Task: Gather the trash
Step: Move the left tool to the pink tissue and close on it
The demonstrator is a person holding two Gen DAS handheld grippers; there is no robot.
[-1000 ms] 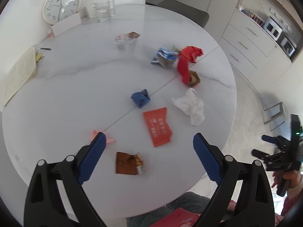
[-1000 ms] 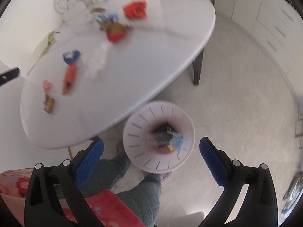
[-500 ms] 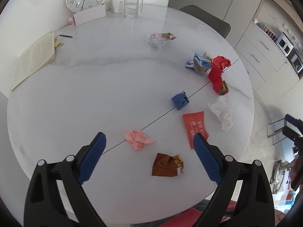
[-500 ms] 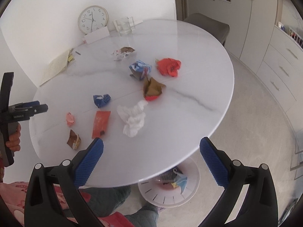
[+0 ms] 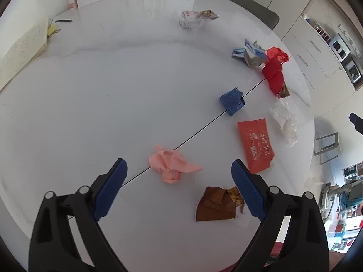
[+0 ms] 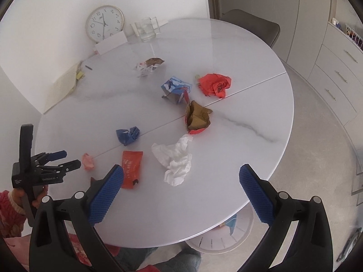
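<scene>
1. Both grippers have swung back over the table (image 6: 226, 52), away from the white bin (image 6: 226, 238) below its near edge.
2. Left gripper (image 5: 179, 167), jaws spread and empty, frames the pink wad (image 5: 172, 165); right gripper (image 6: 181, 172), likewise released, hovers near the white tissue (image 6: 174, 158).
3. Next: lower, pinch, carry binward.

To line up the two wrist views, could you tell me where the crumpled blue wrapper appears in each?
Left wrist: blue wrapper, right of centre, on the table seam.
Right wrist: blue wrapper, left of centre, beside that seam.
Shared landmark: the white tissue.

Both wrist views above table (image 5: 90, 90)
</scene>
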